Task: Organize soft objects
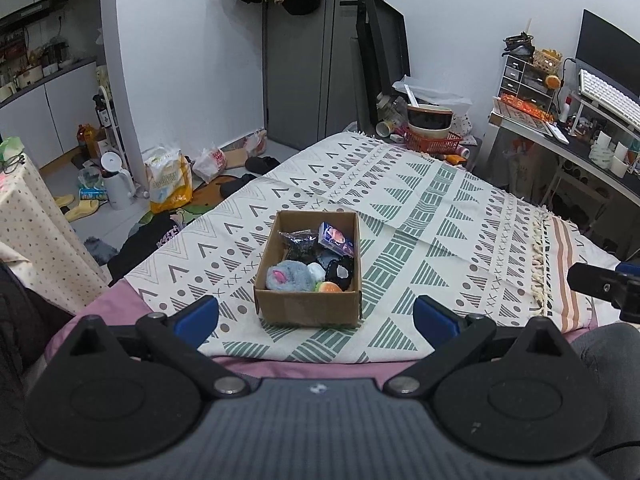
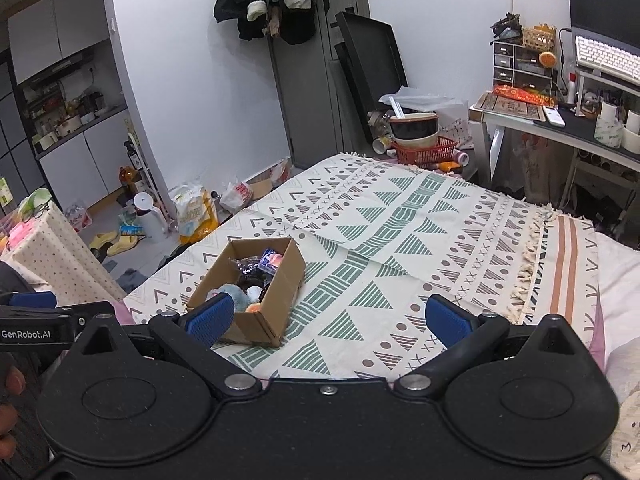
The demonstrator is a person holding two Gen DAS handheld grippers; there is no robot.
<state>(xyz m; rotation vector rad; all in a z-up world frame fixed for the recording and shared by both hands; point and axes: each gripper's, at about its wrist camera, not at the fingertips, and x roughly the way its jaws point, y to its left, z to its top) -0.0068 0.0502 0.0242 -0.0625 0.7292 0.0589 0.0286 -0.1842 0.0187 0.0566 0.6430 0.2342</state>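
Note:
A brown cardboard box [image 1: 308,304] sits on the patterned blanket [image 1: 420,216], holding soft items: a grey-blue plush [image 1: 290,276], a black plush [image 1: 340,272], an orange-and-white toy [image 1: 330,287], a blue packet [image 1: 336,238] and a dark glittery bag [image 1: 300,240]. My left gripper [image 1: 316,318] is open and empty, just in front of the box. In the right wrist view the box [image 2: 276,292] lies to the left. My right gripper [image 2: 328,318] is open and empty over the blanket [image 2: 400,240], right of the box.
The bed's near edge shows pink sheet [image 1: 280,366]. A red basket with bowls [image 1: 434,130] stands beyond the far edge. A desk [image 2: 560,128] with keyboard and drawers is at right. Bags, slippers and a kettle [image 1: 116,184] litter the floor at left.

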